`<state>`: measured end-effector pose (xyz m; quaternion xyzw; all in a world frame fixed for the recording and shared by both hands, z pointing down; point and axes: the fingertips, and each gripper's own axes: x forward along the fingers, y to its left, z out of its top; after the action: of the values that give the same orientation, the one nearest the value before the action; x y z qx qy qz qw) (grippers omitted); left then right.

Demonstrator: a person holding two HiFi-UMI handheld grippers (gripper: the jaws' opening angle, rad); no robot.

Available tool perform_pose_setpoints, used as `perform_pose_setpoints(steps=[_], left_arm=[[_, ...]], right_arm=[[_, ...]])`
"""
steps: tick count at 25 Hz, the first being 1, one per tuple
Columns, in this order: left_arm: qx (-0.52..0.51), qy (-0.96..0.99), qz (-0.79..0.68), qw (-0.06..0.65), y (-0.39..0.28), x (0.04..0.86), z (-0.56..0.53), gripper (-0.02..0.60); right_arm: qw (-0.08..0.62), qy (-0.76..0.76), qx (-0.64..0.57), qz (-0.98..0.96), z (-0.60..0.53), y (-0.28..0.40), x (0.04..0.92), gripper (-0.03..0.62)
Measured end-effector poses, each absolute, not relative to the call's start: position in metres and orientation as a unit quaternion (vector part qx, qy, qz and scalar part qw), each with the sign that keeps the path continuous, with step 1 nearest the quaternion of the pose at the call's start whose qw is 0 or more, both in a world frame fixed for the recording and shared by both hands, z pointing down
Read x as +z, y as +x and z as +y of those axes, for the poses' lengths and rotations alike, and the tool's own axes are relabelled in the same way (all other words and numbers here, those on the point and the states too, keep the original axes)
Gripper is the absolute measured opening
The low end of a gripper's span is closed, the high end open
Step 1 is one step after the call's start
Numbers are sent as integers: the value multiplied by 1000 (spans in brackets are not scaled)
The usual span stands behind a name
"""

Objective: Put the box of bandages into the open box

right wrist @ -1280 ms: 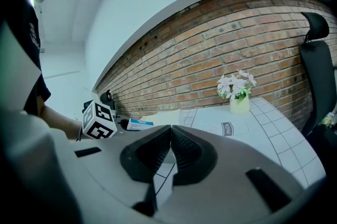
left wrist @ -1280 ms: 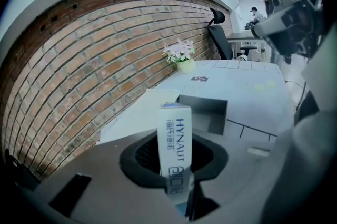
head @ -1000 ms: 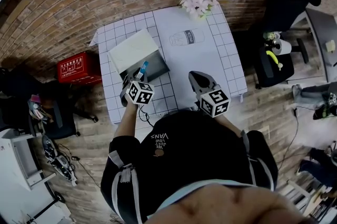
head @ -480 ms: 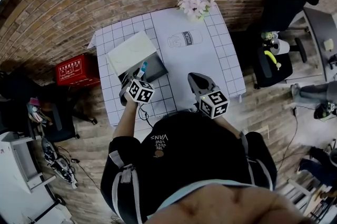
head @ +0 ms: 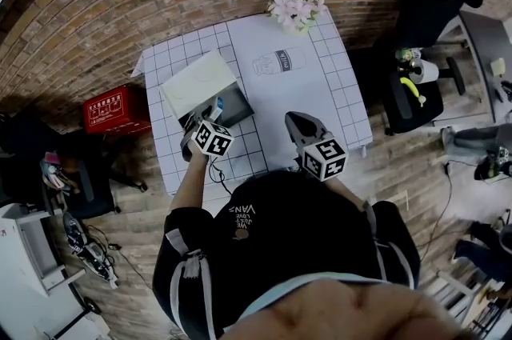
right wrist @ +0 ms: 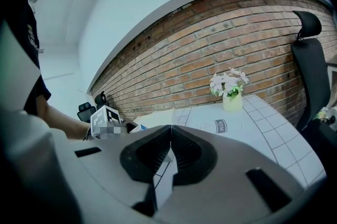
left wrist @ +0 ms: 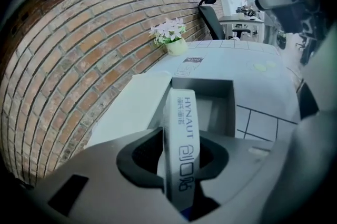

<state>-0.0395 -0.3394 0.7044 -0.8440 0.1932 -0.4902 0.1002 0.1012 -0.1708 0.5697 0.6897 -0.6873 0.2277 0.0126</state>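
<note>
While our right gripper (right wrist: 171,133) hovers at the near edge of the table (head: 320,90) with its jaws pressed together on nothing, our left gripper (head: 208,116) is clamped on the box of bandages (left wrist: 180,128), held on its narrow edge and tipped downward. Its far end reaches over the near wall of the open box (left wrist: 227,107), whose white lid (head: 196,78) lies folded back to the left. Farther off we see a milk-carton drawing (head: 280,61), a pot of flowers (head: 296,4) and the brick wall (head: 120,2).
</note>
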Motion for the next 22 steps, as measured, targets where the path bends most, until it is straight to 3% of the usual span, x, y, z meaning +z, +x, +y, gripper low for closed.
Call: perform_pose_setpoints(steps=[7, 11, 22], left_arm=[[-493, -846, 181, 95, -37, 709, -337, 108], [-497, -847, 168, 86, -36, 712, -333, 173], [-495, -851, 151, 85, -37, 709, -322, 219]], right_arm=[[12, 687, 231, -689, -175, 102, 571, 3], [13, 685, 230, -691, -178, 101, 571, 3], [14, 675, 230, -701, -181, 98, 570, 3]])
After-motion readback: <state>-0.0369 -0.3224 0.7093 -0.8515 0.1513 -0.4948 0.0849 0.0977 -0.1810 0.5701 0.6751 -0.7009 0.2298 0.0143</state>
